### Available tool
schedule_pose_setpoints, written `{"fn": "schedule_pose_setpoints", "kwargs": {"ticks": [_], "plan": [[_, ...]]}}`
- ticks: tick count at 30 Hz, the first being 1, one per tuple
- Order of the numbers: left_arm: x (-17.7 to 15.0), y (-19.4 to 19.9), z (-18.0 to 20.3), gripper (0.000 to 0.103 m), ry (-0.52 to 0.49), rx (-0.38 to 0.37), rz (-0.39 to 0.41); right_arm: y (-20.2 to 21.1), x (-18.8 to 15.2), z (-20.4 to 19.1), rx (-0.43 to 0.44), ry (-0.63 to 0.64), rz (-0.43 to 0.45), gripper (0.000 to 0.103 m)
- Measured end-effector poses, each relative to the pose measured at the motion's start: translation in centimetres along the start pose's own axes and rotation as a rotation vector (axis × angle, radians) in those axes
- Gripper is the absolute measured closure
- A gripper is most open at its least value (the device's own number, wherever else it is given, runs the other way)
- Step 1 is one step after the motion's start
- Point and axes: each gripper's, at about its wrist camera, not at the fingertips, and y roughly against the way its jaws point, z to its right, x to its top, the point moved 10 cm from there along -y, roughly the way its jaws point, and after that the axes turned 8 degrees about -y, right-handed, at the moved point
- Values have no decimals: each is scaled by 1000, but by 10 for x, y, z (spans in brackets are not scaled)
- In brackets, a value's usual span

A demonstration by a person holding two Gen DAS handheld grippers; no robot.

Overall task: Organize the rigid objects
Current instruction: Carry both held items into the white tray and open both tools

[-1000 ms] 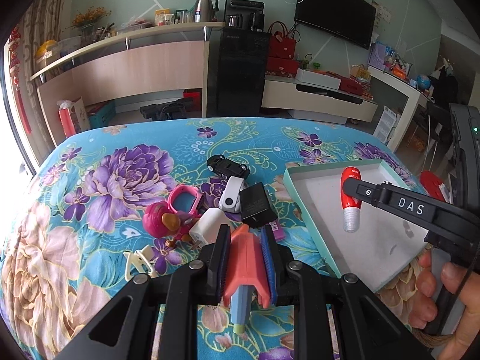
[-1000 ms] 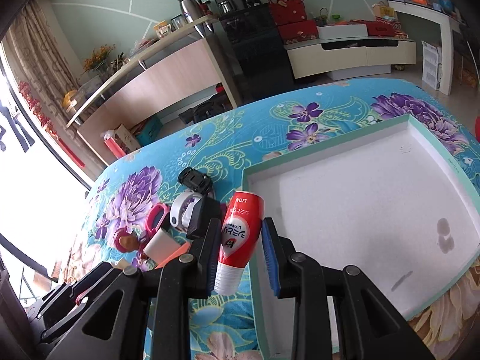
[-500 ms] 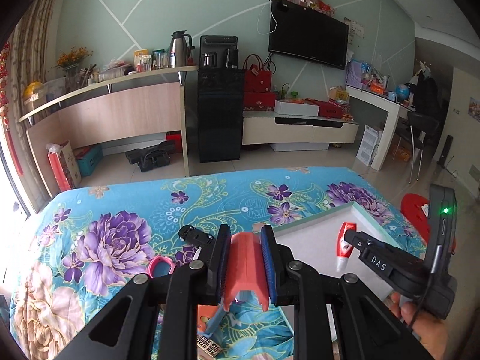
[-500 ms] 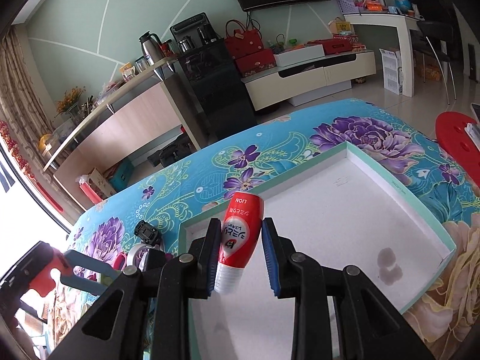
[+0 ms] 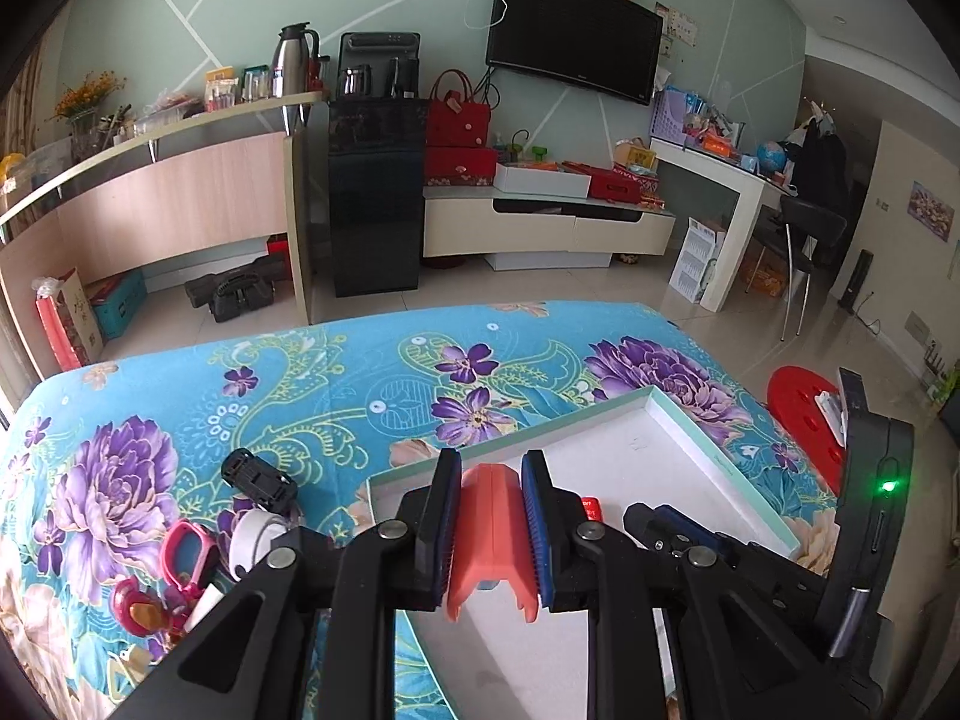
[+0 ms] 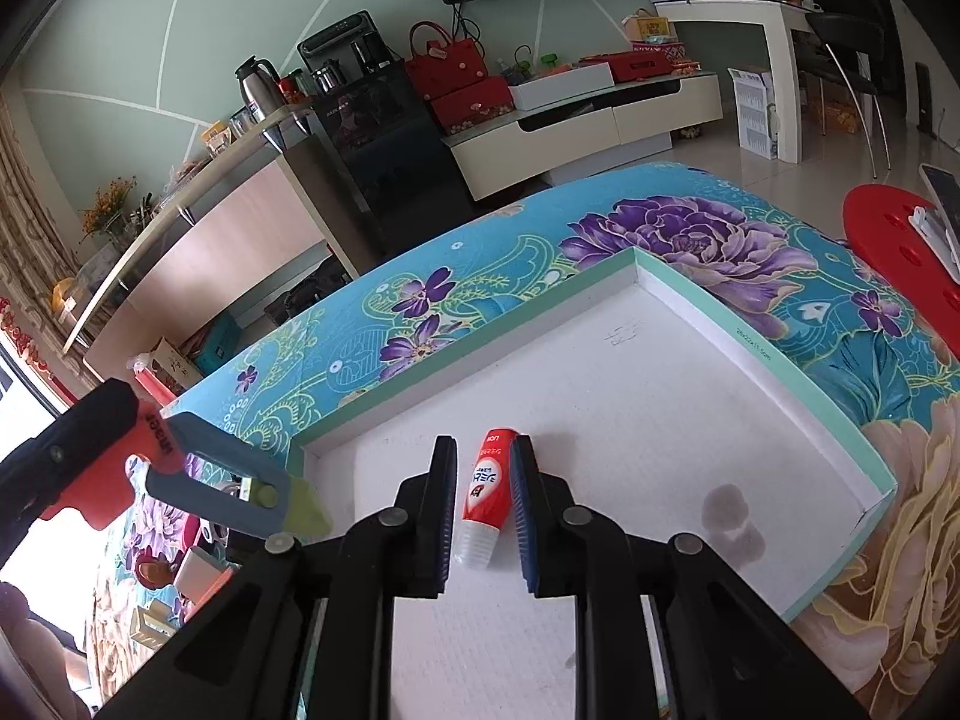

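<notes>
Turquoise flowery bedspread [image 5: 336, 372] covers pretty much the whole surface, purple blooms everywhere. Going left to right in the left wrist view: a little heap of stuff sits on the cloth at the left, with a pink toy [image 5: 183, 558], a white roll of tape [image 5: 255, 540] and a small black toy car [image 5: 258, 474] just behind it. Next comes the left claw [image 5: 491, 531], squeezed tight on an orange clip [image 5: 489, 534], blue pads pressed against both its sides, held over the near left corner of the tray [image 5: 720, 450]. The tray is a shallow white box with a mint green rim, lying on the right part of the bedspread.

From the right wrist view, same order: the orange clip [image 6: 102, 468] shows up at the far left with its grey handle sticking toward the tray [image 6: 774, 360] corner. Then the right claw [image 6: 480, 501] is down inside the tray with a red and white tube [image 6: 486, 495] between its fingers. The jaws look parted a little, with a sliver of gap on the left side of the tube, so it doesn't look clamped. The tube lies on the white tray floor, cap end toward the camera. A grey smudge [image 6: 729, 510] marks the tray floor further right.
</notes>
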Motion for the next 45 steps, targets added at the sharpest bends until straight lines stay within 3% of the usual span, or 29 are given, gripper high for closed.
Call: {"fn": "schedule_pose_setpoints", "kwargs": {"ticks": [8,11,18,20,22,30,31,33,34,35,39,41,45], "plan": [[-35,-48,3,80,9,25,-99,-9,-5,13,-16,-30,-37,85],[-37,-50,4,80,-8,46,-79,-11,-7,14,-20,-32,-46,85],[-51,-66,-3,74,16,77,-150,-14,-10,18,-58,-16,-56,85],[-56,-69,-7,53,34,89,-168,-12,-8,21,-77,-14,-47,85],[-58,-70,-10,41,48,92,-168,-10,-6,24,-88,-18,-41,85],[-58,-64,-19,16,91,100,-148,-11,-8,22,-94,-1,-48,85],[-57,-63,-20,9,94,102,-141,-11,-8,22,-98,3,-50,84],[-55,-60,-22,3,101,102,-129,-12,-8,23,-106,4,-52,81],[-54,-58,-23,1,108,101,-122,-12,-8,24,-110,4,-52,75],[-53,-56,-25,1,117,102,-117,-12,-8,25,-116,3,-50,67],[-51,-48,-34,0,148,123,-98,-12,-7,27,-127,-1,-45,56],[-51,-44,-39,0,163,133,-95,-13,-8,28,-133,1,-50,40],[-53,-37,-50,0,179,161,-95,-16,-11,27,-135,19,-66,35]]}}
